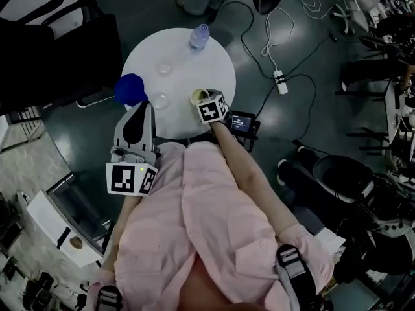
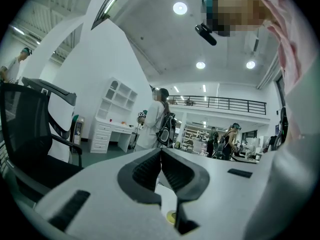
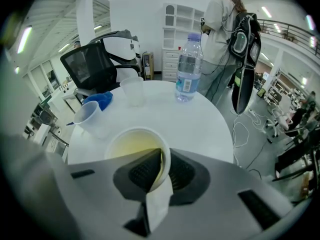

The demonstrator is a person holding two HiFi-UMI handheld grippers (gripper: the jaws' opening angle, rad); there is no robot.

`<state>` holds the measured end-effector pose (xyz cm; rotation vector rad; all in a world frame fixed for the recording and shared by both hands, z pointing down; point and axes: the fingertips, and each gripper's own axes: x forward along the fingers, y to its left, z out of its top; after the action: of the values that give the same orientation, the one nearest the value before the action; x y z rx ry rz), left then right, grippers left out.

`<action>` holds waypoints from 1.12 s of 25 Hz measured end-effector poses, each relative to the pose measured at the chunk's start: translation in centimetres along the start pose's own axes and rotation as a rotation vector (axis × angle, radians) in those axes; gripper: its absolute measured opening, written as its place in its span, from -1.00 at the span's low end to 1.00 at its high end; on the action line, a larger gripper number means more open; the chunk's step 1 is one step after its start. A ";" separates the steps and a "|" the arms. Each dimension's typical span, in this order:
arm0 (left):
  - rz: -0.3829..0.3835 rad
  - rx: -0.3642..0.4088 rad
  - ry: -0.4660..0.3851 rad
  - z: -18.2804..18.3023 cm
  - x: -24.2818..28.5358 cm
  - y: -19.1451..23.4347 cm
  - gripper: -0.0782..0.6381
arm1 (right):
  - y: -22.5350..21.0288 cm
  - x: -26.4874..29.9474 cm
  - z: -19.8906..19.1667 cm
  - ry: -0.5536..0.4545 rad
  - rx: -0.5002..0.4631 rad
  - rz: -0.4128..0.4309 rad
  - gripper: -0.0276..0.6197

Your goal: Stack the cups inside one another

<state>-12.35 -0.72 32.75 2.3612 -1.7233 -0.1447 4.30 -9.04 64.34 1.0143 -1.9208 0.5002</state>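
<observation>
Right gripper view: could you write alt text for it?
The right gripper pinches the wall of a yellowish cup, one jaw inside, one outside. Behind it, a round white table holds two clear cups and a water bottle.

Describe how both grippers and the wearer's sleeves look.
Left gripper and right gripper match: pale grey bodies, black ribbed pads, and a cube of black-and-white square markers on each. The sleeves are pink.
</observation>
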 end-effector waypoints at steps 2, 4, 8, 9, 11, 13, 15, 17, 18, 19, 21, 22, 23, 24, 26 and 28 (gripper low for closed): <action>0.001 -0.007 0.013 -0.2 -0.2 -0.1 -0.73 | 0.2 -0.2 -0.7 0.015 0.008 0.003 -0.78; 0.000 -0.007 0.015 -0.1 -0.1 0.0 -0.73 | 0.1 -0.2 -0.6 0.018 0.012 0.003 -0.79; -0.001 -0.007 0.025 -0.2 -0.1 0.0 -0.73 | 0.2 0.0 -1.0 0.026 0.017 0.000 -0.79; 0.000 -0.009 0.027 -0.3 -0.1 0.0 -0.73 | 0.3 -0.1 -1.0 0.026 0.019 0.003 -0.79; 0.005 -0.014 0.028 -0.4 -0.2 -0.1 -0.73 | 0.5 -0.2 -1.1 0.026 0.020 0.013 -0.78; 0.007 -0.016 0.026 -0.6 -0.3 -0.3 -0.73 | 0.5 -0.2 -1.3 0.025 0.019 0.018 -0.78; 0.005 -0.015 0.024 -0.7 -0.3 -0.5 -0.73 | 0.4 -0.2 -1.4 0.023 0.017 0.018 -0.78; 0.003 -0.015 0.024 -0.7 -0.3 -0.5 -0.73 | 0.4 -0.2 -1.4 0.022 0.017 0.020 -0.78; 0.002 -0.017 0.024 -0.7 -0.3 -0.5 -0.73 | 0.5 -0.2 -1.4 0.021 0.017 0.020 -0.78; 0.002 -0.019 0.025 -0.7 -0.2 -0.5 -0.73 | 0.4 -0.2 -1.4 0.021 0.017 0.021 -0.79; 0.000 -0.021 0.027 -0.7 -0.2 -0.5 -0.73 | 0.4 -0.2 -1.4 0.020 0.019 0.023 -0.78; -0.001 -0.020 0.027 -0.7 -0.1 -0.5 -0.73 | 0.4 -0.2 -1.4 0.019 0.020 0.023 -0.79; -0.003 -0.019 0.028 -0.7 -0.1 -0.6 -0.73 | 0.4 -0.2 -1.4 0.018 0.020 0.024 -0.78; -0.004 -0.017 0.029 -0.8 -0.1 -0.6 -0.73 | 0.4 -0.2 -1.4 0.017 0.019 0.024 -0.78; -0.006 -0.017 0.031 -0.8 0.0 -0.7 -0.73 | 0.4 -0.2 -1.5 0.015 0.019 0.023 -0.78; -0.006 -0.017 0.033 -0.9 0.0 -0.8 -0.73 | 0.3 -0.2 -1.5 0.014 0.021 0.023 -0.78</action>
<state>-11.45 -0.41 33.46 2.3436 -1.6932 -0.1209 4.86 -7.79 64.99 1.0006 -1.9203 0.5403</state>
